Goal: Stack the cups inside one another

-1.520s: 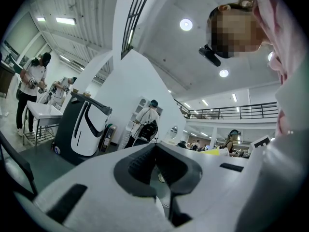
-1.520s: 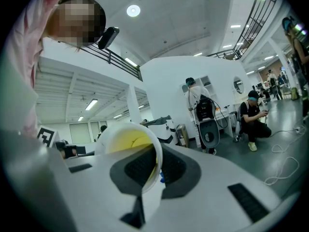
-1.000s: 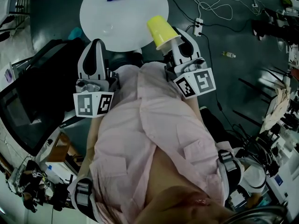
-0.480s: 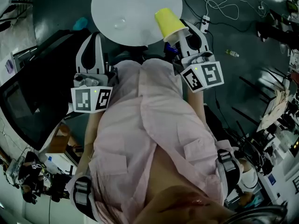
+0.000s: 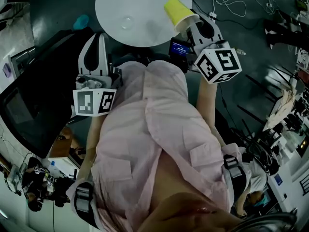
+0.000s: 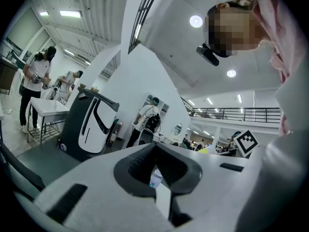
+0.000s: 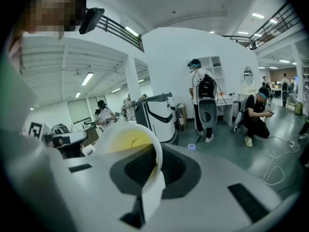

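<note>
Fingers [image 7: 179, 171] clamp cup [image 7: 126, 140] rim, table [image 5: 145, 29] overhead

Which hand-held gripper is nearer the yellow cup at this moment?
Right. The right hand-held gripper is shut on the yellow cup at its rim, by the white table's right edge. The left hand-held gripper is well off to the cup's left, not touching it.

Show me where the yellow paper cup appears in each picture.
Head view: top, right of centre, yellow paper cup in the right gripper.
Left gripper view: at most a yellow speck beside the right gripper's marker cube.
Right gripper view: centre-left, rim gripped.
Landmark: that cube, head view too.
</note>
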Demonstrator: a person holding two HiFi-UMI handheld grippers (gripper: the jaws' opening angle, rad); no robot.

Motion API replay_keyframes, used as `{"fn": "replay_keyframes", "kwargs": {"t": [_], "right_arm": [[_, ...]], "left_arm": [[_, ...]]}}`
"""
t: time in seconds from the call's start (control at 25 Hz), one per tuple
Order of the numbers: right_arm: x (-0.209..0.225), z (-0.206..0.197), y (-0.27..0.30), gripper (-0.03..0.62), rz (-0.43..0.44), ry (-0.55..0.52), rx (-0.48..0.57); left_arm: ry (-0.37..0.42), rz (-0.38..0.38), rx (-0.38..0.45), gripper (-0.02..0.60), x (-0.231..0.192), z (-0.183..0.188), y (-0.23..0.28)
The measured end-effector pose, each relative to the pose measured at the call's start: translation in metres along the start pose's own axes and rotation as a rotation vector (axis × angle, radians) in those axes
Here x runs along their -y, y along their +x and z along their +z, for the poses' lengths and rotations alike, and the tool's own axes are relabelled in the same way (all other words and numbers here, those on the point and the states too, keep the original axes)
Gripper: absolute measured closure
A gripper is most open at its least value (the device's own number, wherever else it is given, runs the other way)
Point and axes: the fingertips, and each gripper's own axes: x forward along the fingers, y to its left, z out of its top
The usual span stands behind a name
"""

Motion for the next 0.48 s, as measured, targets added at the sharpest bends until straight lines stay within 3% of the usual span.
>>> {"fn": "replay_keyframes", "kwargs": {"t": [0.16,0.48], "right_arm": [[-0.012,-0.008,0.025,0.557,0.017,-0.029,-0.055],[-0.043,-0.053,0.077,0.557,0.136,-0.127,-0.239]], "left_arm": [[-0.013,-0.026,-0.019,0.566,-0.004,-0.003,0.006],[-0.020,-0.033,-0.026,0.566,-0.009,-0.001,0.014]]}}
